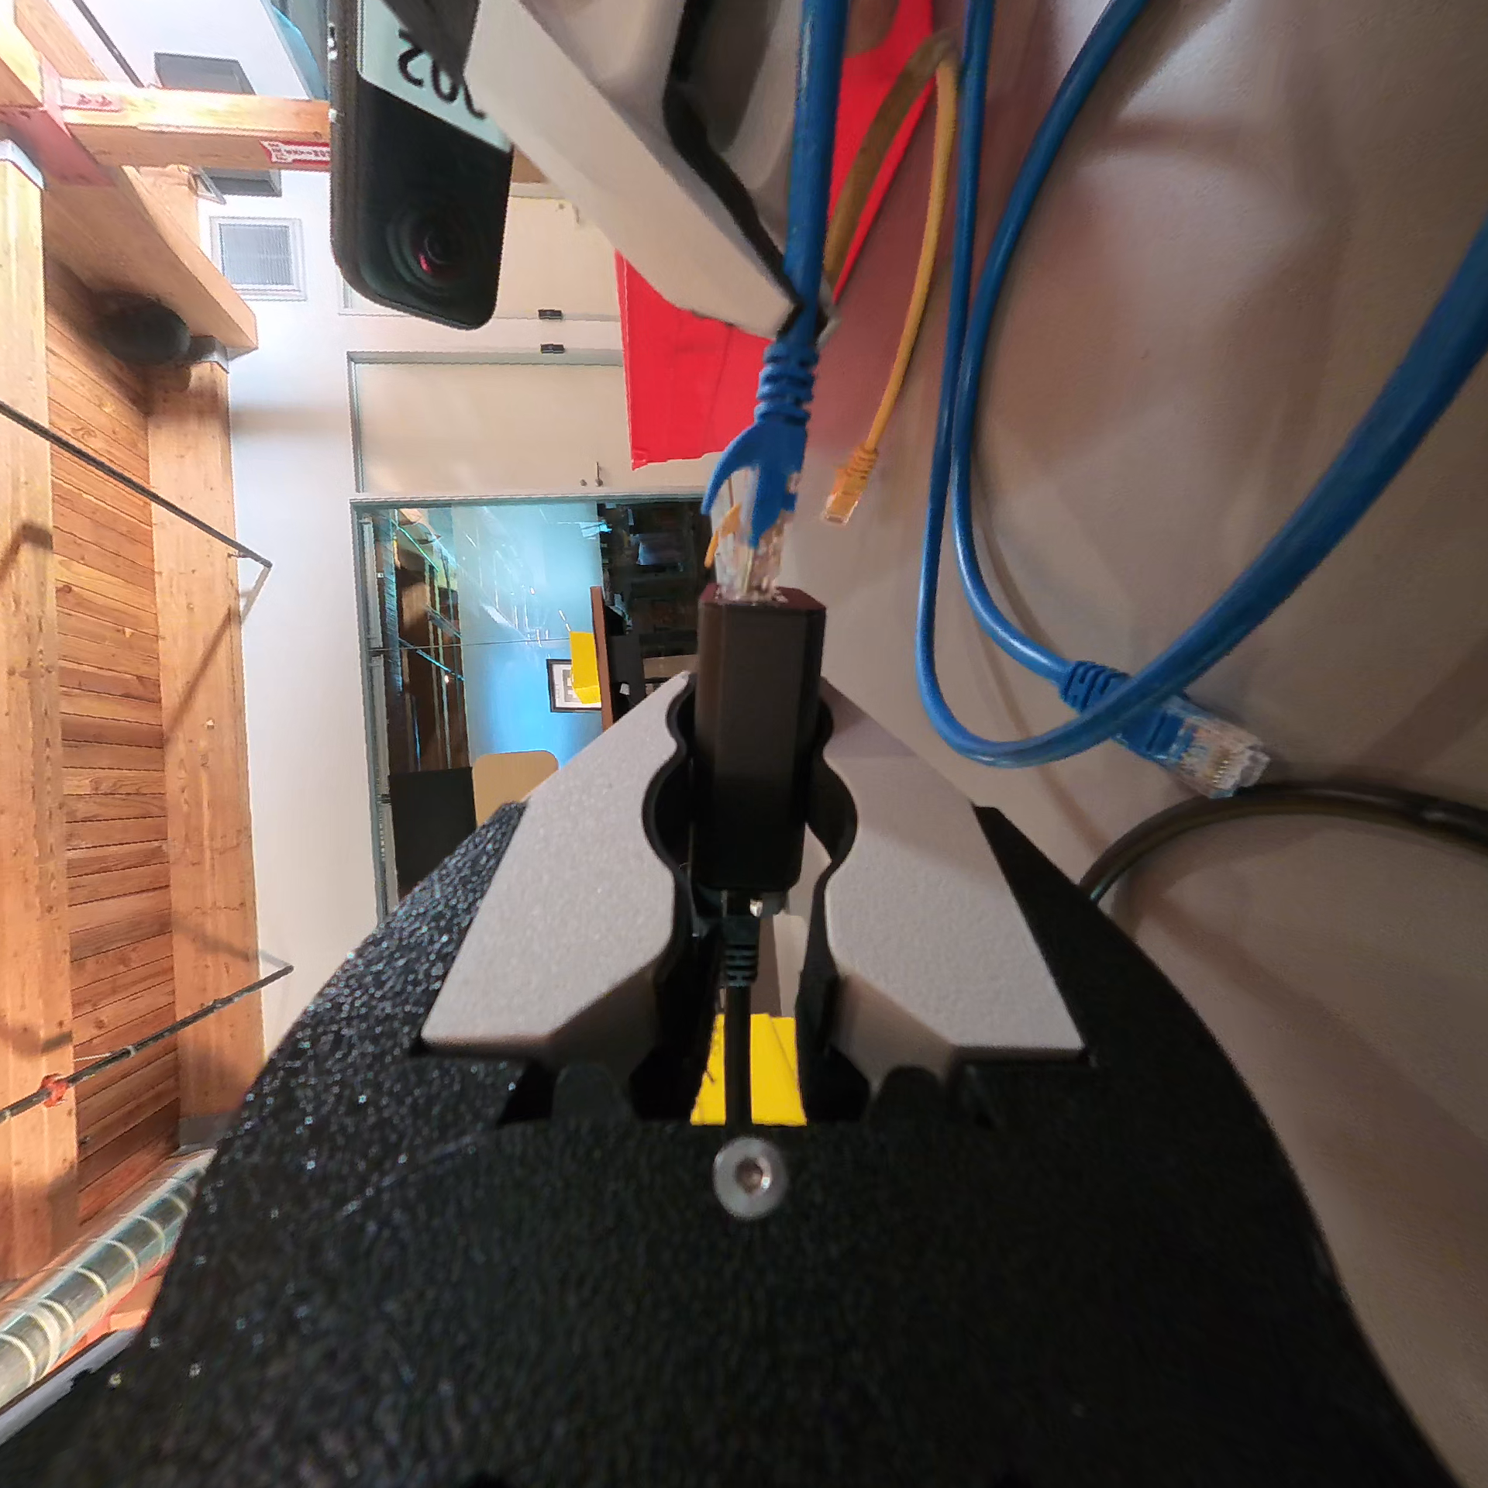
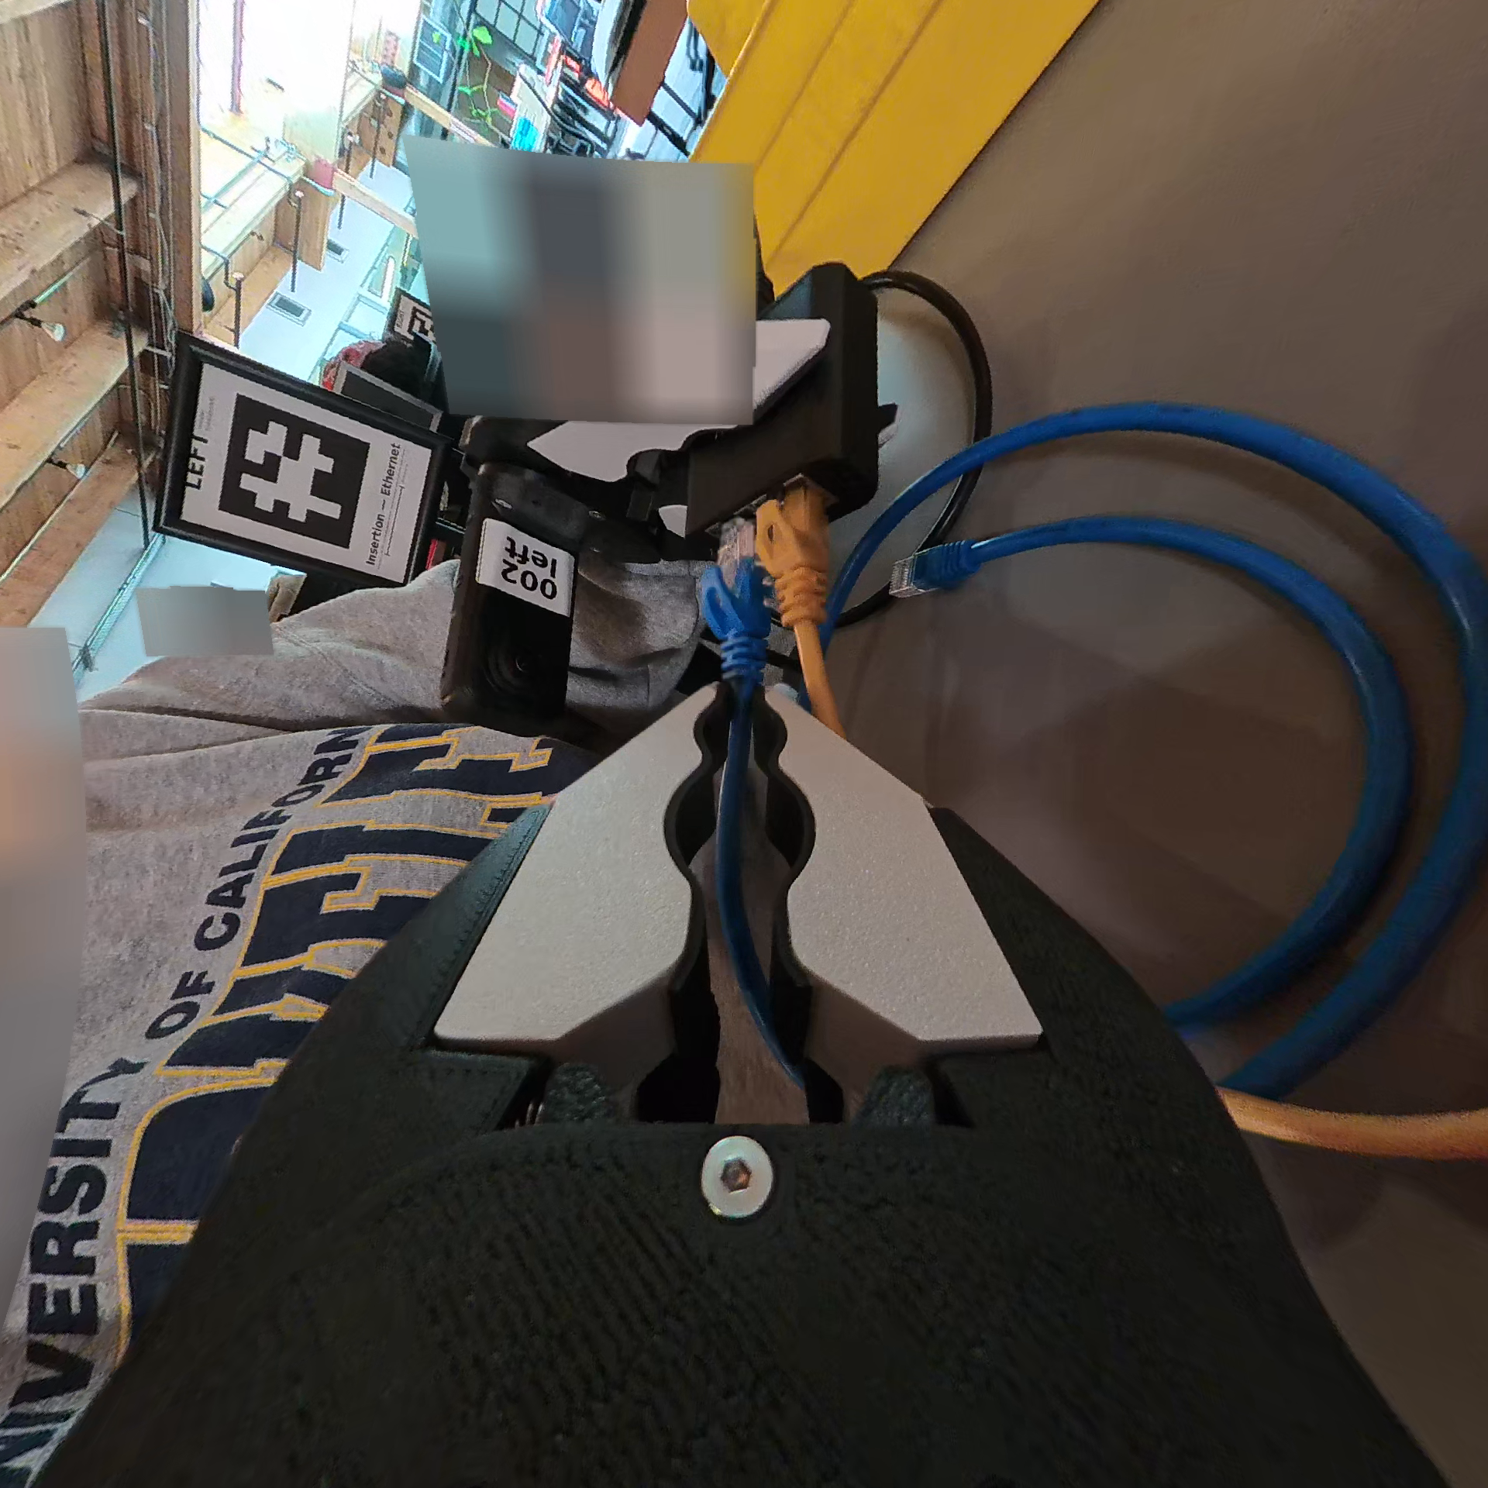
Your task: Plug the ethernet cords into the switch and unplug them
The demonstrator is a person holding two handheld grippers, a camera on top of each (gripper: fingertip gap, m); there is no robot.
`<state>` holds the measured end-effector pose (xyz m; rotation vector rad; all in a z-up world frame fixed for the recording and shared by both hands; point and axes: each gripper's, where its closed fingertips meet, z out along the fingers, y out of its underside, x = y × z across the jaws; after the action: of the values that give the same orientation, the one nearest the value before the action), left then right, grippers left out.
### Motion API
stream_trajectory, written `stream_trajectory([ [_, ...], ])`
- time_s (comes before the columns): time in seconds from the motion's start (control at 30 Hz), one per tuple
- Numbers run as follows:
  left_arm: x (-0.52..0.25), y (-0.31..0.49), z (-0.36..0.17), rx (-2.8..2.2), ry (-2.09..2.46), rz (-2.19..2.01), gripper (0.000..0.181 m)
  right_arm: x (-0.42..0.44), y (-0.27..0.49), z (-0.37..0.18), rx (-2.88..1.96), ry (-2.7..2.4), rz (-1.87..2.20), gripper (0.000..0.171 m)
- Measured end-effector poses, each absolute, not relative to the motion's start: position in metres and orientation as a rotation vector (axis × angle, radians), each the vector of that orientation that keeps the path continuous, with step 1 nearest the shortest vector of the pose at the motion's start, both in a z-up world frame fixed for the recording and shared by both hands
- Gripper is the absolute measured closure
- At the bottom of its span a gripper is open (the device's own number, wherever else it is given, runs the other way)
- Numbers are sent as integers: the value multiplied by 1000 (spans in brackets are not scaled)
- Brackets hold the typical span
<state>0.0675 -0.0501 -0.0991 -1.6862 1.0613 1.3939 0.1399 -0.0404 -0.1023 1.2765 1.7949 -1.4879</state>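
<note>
A: While the left gripper (image 1: 753, 773) pinched the black switch (image 1: 757, 725) between its fingers and held it off the grey table (image 1: 1208, 403), how many cords were in?

B: In the right wrist view the yellow cord (image 2: 797, 555) sat in a port. The right gripper (image 2: 745, 708) was pressed together on the blue cord (image 2: 737, 636) just behind its plug, and this plug was at the port beside, maybe half inside. I could not tell if it was seated.

A: And what was left?

B: A second blue plug (image 2: 926, 573) lay free on the table. I judged this one waited, and then all the unplugging.
</note>
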Motion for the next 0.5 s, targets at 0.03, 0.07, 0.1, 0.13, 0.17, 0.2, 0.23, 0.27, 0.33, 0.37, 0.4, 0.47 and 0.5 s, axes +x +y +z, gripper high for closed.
stream_trajectory([
  [0.03, 67, -50, -99, -1687, 1063, 1399, 159, 139, -40, -102, 1278, 1793, -1491, 169],
  [0.07, 67, -50, -100, -1687, 1072, 1403, 159, 139, -40, -103, 1279, 1793, -1491, 169],
  [0.1, 68, -50, -100, -1686, 1082, 1407, 159, 138, -40, -103, 1283, 1792, -1496, 169],
  [0.13, 68, -50, -101, -1687, 1083, 1411, 160, 138, -40, -103, 1285, 1790, -1499, 169],
  [0.17, 68, -50, -101, -1689, 1084, 1410, 159, 138, -40, -102, 1284, 1789, -1502, 169],
  [0.2, 67, -50, -100, -1690, 1078, 1409, 160, 137, -40, -102, 1283, 1784, -1508, 169],
  [0.23, 67, -51, -100, -1695, 1070, 1409, 159, 137, -40, -101, 1283, 1779, -1518, 169],
  [0.27, 66, -51, -100, -1698, 1064, 1411, 160, 136, -40, -100, 1283, 1778, -1529, 169],
  [0.33, 68, -49, -100, -1692, 1062, 1408, 159, 133, -41, -96, 1284, 1780, -1561, 169],
  [0.37, 67, -49, -101, -1712, 1055, 1413, 160, 132, -41, -98, 1293, 1802, -1562, 169],
  [0.4, 66, -49, -103, -1724, 1055, 1418, 160, 131, -40, -100, 1304, 1835, -1564, 169],
  [0.47, 64, -49, -105, -1751, 1035, 1415, 159, 128, -40, -101, 1314, 1874, -1578, 169],
  [0.5, 63, -49, -105, -1769, 1013, 1408, 160, 127, -40, -100, 1315, 1880, -1598, 169],
])
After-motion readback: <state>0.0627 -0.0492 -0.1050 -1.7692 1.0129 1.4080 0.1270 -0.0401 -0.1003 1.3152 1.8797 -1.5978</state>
